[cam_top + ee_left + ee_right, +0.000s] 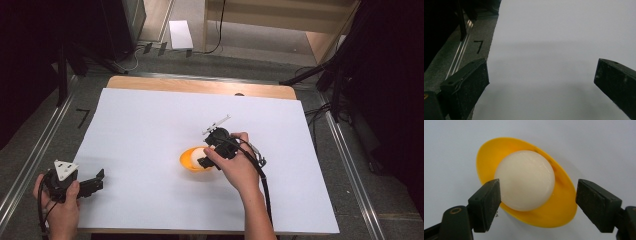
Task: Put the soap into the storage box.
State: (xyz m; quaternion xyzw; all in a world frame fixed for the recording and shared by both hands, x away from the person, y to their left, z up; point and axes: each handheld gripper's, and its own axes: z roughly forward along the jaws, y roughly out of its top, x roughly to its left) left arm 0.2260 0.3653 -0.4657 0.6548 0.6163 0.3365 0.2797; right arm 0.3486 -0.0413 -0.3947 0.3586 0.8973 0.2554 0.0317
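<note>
Right gripper view: one white ball point(525, 180); one yellow bowl point(559, 207).

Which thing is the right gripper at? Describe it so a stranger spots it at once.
Start at the white sheet covering the table; near its middle sits a small yellow bowl. In the bowl rests a white ball, between the right gripper and its spread jaws. It is the sheet's one round, pale thing.
</note>
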